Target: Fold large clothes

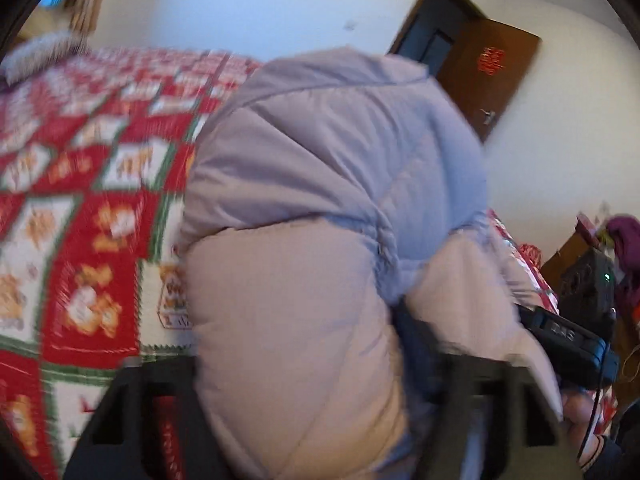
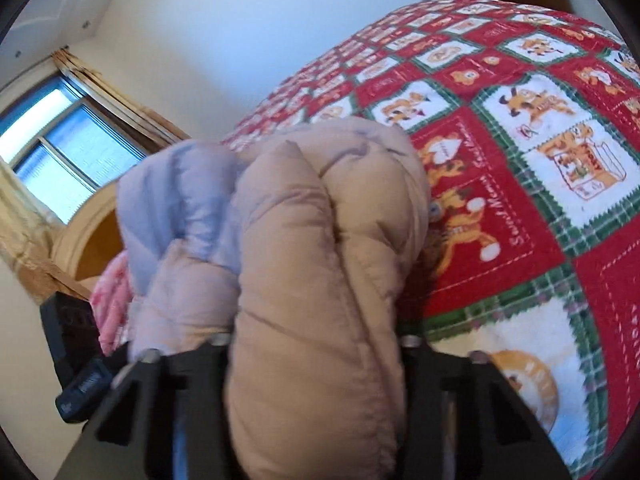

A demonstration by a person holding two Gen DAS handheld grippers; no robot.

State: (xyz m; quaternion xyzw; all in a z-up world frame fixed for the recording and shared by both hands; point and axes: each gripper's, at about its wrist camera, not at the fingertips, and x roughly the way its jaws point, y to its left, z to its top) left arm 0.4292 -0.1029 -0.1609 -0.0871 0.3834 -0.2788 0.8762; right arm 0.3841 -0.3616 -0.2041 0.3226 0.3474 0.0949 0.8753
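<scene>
A thick padded jacket [image 1: 320, 140], lavender on its upper part and beige below, is bunched up over the bed. In the left wrist view its beige padding fills the gap between the black fingers, and my left gripper [image 1: 316, 364] is shut on that fold. In the right wrist view a beige roll of the same jacket [image 2: 304, 216] bulges up between the fingers, with my right gripper [image 2: 314, 342] shut on it. The right gripper's black body [image 1: 568, 336] shows just past the jacket, a hand under it. The fingertips are hidden by padding.
A red, green and white quilt [image 2: 540, 160] with cartoon patches covers the bed [image 1: 80, 240]. A brown door [image 1: 492, 76] stands open at the back. A window [image 2: 68, 140] with curtains, a wooden frame [image 2: 80, 240] and pink cloth [image 2: 112, 300] lie to the left.
</scene>
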